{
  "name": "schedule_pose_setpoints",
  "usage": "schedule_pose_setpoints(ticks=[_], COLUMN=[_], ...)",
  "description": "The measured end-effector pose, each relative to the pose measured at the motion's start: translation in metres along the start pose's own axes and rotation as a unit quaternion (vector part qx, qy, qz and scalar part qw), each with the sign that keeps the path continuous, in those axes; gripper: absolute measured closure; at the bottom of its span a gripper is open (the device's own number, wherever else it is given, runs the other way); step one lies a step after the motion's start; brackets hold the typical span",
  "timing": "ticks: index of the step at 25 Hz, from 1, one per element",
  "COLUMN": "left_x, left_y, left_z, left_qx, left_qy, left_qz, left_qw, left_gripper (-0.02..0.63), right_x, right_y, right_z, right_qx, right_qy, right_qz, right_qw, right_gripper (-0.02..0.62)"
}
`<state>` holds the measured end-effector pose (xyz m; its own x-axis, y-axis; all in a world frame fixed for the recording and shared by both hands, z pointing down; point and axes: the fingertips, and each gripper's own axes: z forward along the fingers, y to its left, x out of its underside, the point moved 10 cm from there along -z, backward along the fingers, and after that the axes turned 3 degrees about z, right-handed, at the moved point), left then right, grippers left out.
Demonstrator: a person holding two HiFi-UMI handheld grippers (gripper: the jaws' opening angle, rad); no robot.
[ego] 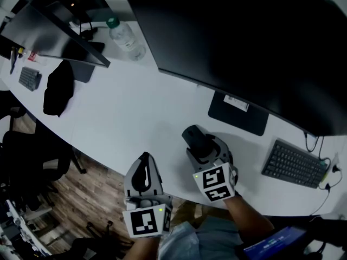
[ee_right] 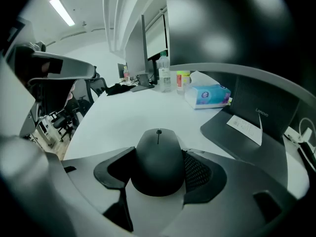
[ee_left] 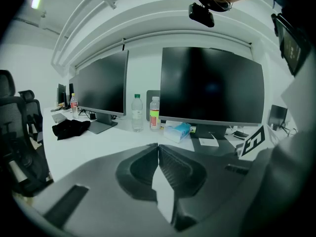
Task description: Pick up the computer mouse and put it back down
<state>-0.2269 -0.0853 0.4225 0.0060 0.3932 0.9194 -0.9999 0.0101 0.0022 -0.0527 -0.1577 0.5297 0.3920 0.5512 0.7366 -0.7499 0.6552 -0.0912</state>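
The black computer mouse (ee_right: pixel 158 169) sits between the jaws of my right gripper (ee_right: pixel 158 152), whose pads press on both of its sides. In the head view the mouse (ego: pixel 193 136) pokes out ahead of the right gripper (ego: pixel 199 145), low over the white desk (ego: pixel 135 112) in front of the monitor stand. I cannot tell whether the mouse touches the desk. My left gripper (ego: pixel 143 164) hangs at the desk's near edge. Its jaws meet at the tips with nothing between them (ee_left: pixel 158 147).
A monitor's flat foot (ego: pixel 238 112) lies just beyond the mouse, with a black keyboard (ego: pixel 295 164) to its right. A water bottle (ego: pixel 127 39) and a black cloth (ego: pixel 57 88) lie at far left. A tissue box (ee_right: pixel 207 95) stands under the big monitor. Office chairs stand off the desk's edge.
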Motion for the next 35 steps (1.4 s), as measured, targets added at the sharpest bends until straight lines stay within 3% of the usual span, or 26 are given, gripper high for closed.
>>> schedule_pose_setpoints(ticks=[7, 11, 16, 26, 30, 35], left_x=[0.002, -0.003, -0.015, -0.066, -0.095, -0.125], left_y=[-0.004, -0.004, -0.007, -0.018, -0.027, -0.033], left_z=[0.002, -0.001, -0.017, -0.055, -0.082, -0.114], left_qx=[0.006, 0.007, 0.000, 0.023, 0.022, 0.031], left_qy=[0.001, -0.014, -0.018, -0.129, -0.182, -0.242], left_qz=[-0.001, -0.003, 0.000, 0.019, 0.052, 0.058], left_qw=[1.0000, 0.9999, 0.9998, 0.9912, 0.9817, 0.9680], left_gripper=[0.598, 0.598, 0.597, 0.598, 0.598, 0.598], right_x=[-0.001, 0.001, -0.011, -0.083, -0.108, -0.131], right_y=[0.001, 0.003, 0.003, 0.015, 0.025, 0.037], right_z=[0.001, 0.003, -0.018, -0.109, -0.161, -0.217], right_qx=[0.001, -0.015, -0.007, 0.027, 0.035, 0.049], right_qy=[0.009, 0.010, -0.015, -0.162, -0.236, -0.324], right_qz=[-0.012, 0.000, -0.003, -0.017, -0.032, -0.049], right_qw=[1.000, 1.000, 1.000, 0.986, 0.971, 0.944], right_gripper=[0.288, 0.238, 0.233, 0.264, 0.318, 0.416])
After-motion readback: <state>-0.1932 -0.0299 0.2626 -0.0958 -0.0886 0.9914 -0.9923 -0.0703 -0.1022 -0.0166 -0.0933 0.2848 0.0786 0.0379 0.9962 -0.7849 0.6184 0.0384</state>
